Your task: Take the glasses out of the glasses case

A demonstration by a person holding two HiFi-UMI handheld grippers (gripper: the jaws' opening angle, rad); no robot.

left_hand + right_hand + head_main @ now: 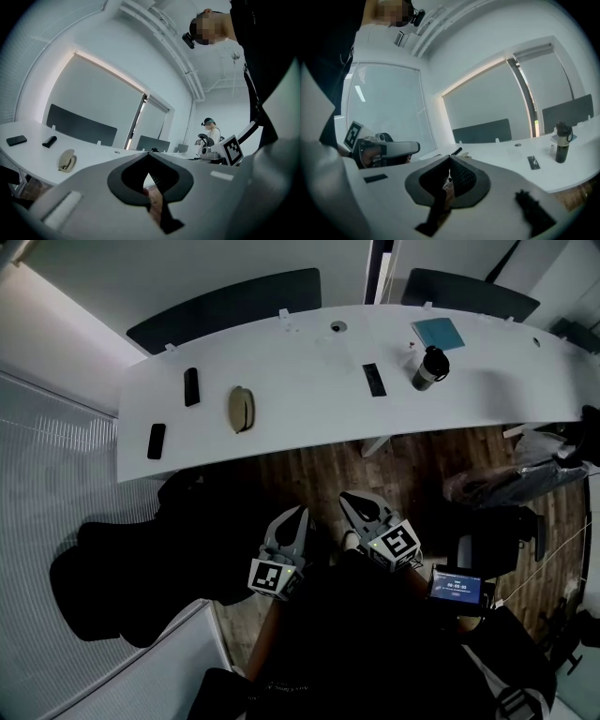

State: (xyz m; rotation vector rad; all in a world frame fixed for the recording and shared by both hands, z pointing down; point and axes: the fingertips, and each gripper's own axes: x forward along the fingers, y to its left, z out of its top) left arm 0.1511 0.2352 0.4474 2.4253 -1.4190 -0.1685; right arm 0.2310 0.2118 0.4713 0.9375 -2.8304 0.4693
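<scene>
A tan glasses case (242, 409) lies closed on the left half of the long white table (309, 418); in the left gripper view the case (67, 161) sits far off to the left. My left gripper (299, 513) and right gripper (346, 497) hang side by side over the wooden floor, short of the table's near edge and well away from the case. Both point toward the table, level. The left gripper's (149, 154) jaws are shut with nothing between them. The right gripper's (451, 157) jaws are also shut and empty.
Flat black items (191, 386) (156, 441) (374, 379) lie on the table, with a dark bottle (430, 367) and a teal notebook (438, 332) at the right. Black chairs (141, 568) stand to my left. A small screen (457, 585) sits at my right. Another person (212, 132) stands beyond the table.
</scene>
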